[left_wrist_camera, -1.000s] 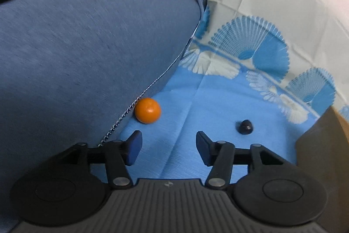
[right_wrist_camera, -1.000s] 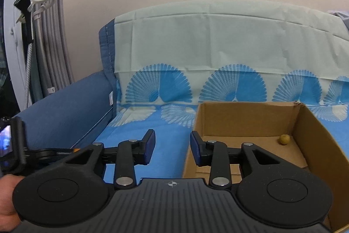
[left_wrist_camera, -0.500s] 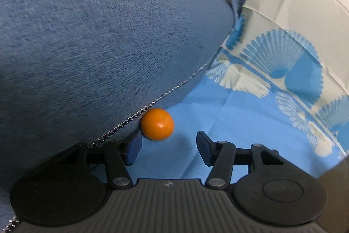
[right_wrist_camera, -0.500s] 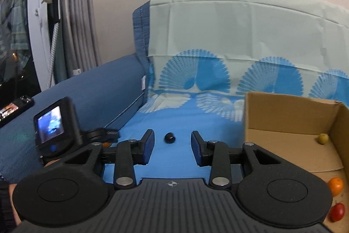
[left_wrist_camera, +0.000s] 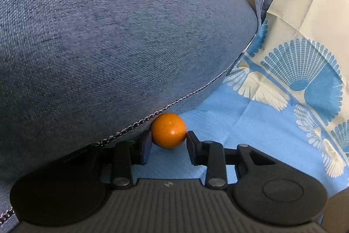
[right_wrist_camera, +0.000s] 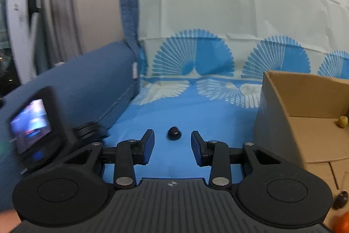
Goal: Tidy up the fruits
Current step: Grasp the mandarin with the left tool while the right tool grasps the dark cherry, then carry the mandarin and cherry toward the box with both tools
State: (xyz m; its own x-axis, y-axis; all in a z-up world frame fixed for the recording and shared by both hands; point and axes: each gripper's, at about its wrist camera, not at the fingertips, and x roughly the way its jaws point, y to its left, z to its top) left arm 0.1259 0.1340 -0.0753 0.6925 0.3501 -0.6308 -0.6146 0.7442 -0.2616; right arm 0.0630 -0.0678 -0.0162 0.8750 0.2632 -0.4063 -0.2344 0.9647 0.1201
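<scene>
left tool (left_wrist_camera: 168,143) just been closing, pads now pinching small round orange fruit (left_wrist_camera: 169,133) at its widest part, on blue patterned sofa cloth (left_wrist_camera: 250,123), wedged against blue fabric armrest (left_wrist_camera: 109,36). looks light, firm, smooth-skinned, may roll; gentle squeeze. right tool (right_wrist_camera: 172,146) spread, empty, small dark fruit (right_wrist_camera: 174,133) ahead. cardboard box (right_wrist_camera: 283,106) right.

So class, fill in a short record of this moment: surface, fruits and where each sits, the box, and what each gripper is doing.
surface: blue patterned cloth on a sofa
orange fruit: against the blue cushion, between the left gripper pads, which have just been closing
dark fruit: on the cloth, ahead of the right gripper, apart from it
cardboard box: open, a small yellow fruit inside
right gripper: open, empty
</scene>
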